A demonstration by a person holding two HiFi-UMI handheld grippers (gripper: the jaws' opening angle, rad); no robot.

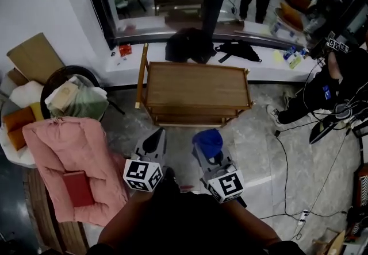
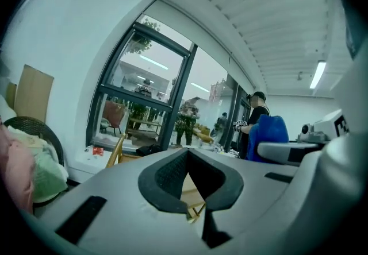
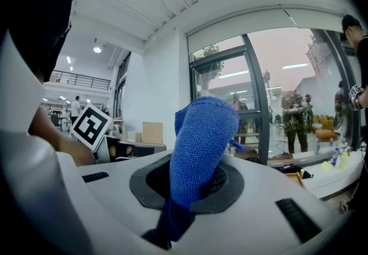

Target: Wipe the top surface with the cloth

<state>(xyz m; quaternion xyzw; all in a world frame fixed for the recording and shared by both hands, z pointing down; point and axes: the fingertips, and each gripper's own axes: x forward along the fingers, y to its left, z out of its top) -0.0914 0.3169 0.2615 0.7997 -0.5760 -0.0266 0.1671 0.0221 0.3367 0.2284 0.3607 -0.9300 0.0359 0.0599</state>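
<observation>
A wooden trolley with a bare brown top stands on the floor ahead of me, below a window ledge. My right gripper hovers just short of its front edge, shut on a blue cloth. In the right gripper view the blue cloth sticks up out of the right gripper, bunched between the dark pads. To its left, my left gripper is also short of the trolley, its jaws together with nothing in them. Through the left gripper a bit of wooden frame shows.
A pink jacket lies over a seat at the left, behind it a round basket of cloths and some cardboard. Black bags rest on the white ledge. A person in black crouches at the right, with cables on the floor.
</observation>
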